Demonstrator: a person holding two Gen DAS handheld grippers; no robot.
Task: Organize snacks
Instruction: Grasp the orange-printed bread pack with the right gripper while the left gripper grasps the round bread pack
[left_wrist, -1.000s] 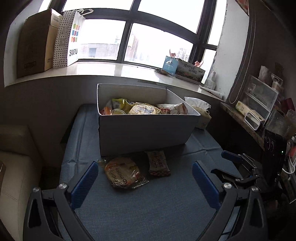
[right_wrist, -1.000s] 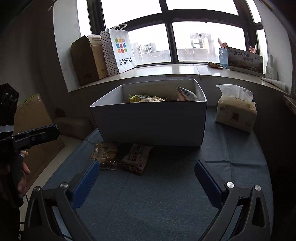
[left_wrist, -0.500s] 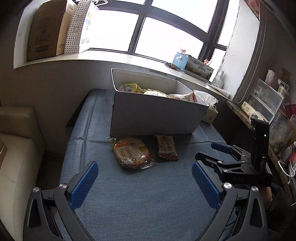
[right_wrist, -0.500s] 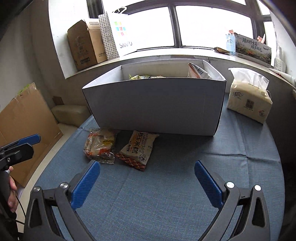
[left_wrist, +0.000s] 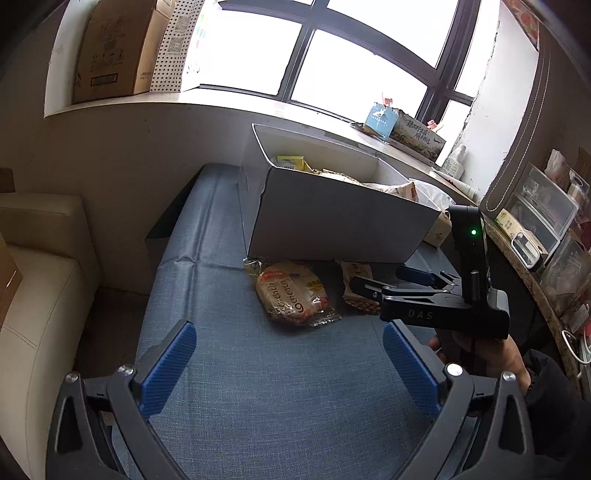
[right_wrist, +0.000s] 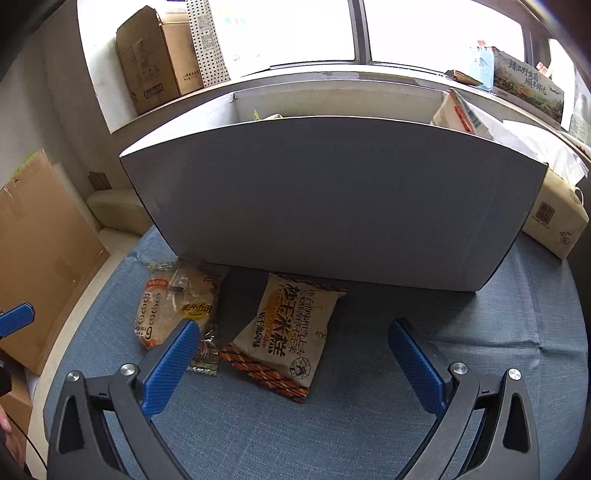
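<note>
A white cardboard box (left_wrist: 332, 225) (right_wrist: 332, 199) with several snack packs inside stands on the blue cloth. Two packs lie in front of it: a clear-wrapped bread pack (left_wrist: 291, 293) (right_wrist: 173, 306) and a beige rice-cake pack (right_wrist: 291, 328) (left_wrist: 356, 275). My right gripper (right_wrist: 291, 354) is open and hovers low over the rice-cake pack, which lies between its blue fingers. In the left wrist view the right gripper (left_wrist: 376, 280) partly covers that pack. My left gripper (left_wrist: 288, 363) is open and empty, short of the bread pack.
A tissue pack (right_wrist: 554, 221) stands right of the box. The windowsill carries a brown carton (left_wrist: 110, 48), a dotted paper bag (left_wrist: 173, 48) and a printed box (left_wrist: 413, 133). A cream seat (left_wrist: 37, 280) lies left; shelves with clear containers (left_wrist: 543, 206) are right.
My right gripper has moved forward and down to the rice-cake pack. My left gripper has swung left and drawn back a little; the right gripper now fills its right side.
</note>
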